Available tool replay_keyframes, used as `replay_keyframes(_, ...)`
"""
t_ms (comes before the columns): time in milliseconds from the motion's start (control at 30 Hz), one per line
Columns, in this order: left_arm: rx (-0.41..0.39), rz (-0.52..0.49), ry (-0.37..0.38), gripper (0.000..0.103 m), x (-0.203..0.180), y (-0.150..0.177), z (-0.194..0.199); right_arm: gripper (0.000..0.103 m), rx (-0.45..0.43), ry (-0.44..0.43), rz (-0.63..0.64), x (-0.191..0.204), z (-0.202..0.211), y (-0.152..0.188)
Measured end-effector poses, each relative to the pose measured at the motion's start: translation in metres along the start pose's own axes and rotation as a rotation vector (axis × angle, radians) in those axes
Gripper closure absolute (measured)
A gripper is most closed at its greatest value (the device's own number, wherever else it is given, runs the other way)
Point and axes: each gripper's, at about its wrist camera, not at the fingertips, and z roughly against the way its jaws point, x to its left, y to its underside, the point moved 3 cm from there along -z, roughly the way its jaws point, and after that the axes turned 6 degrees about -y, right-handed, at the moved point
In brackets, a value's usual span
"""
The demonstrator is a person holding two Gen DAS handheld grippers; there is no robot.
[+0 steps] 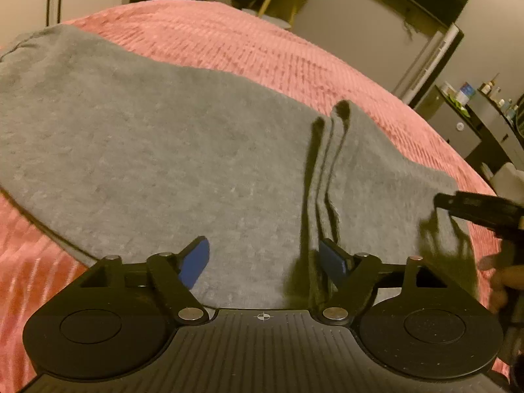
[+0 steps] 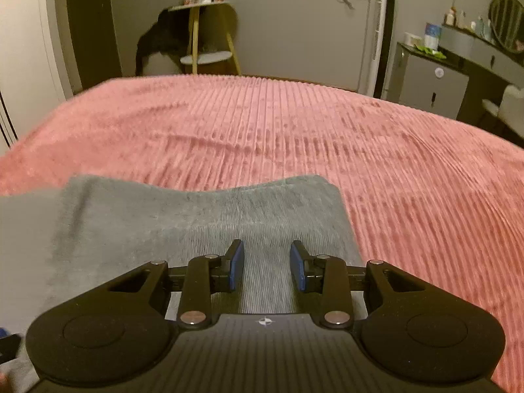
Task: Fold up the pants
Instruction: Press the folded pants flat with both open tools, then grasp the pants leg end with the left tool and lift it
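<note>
Grey pants [image 1: 163, 150] lie spread across a pink ribbed bedspread [image 1: 245, 42], with a raised fold ridge [image 1: 327, 163] right of centre. My left gripper [image 1: 267, 262] is open just above the near edge of the pants, blue pads apart, empty. My right gripper [image 2: 267, 263] is open above the ribbed waistband end of the pants [image 2: 249, 216], empty. The right gripper also shows at the right edge of the left wrist view [image 1: 475, 209], over the pants' right end.
The bedspread [image 2: 360, 150] stretches far and right of the pants. Beyond the bed stand a wooden side table [image 2: 206, 32], a white tower fan [image 2: 380, 32] and a dresser with bottles [image 2: 458, 52].
</note>
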Motion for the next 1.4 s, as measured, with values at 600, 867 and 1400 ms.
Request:
replay_keyframes(600,-0.195,0.728,-0.074,0.009,0.224,-0.021,0.075,0.039,0.167,-0.166,0.01,0.021,0.06,0.073)
replay_keyframes(867,-0.135,0.586,0.195,0.013,0.147,-0.033,0.075,0.036,0.084,-0.286,-0.17,0.011,0.091,0.089)
replay_keyframes(1400,0.339,0.351,0.328,0.085,-0.021,-0.01,-0.058,0.05,0.049,-0.26,-0.314,-0.037,0.109,0.09)
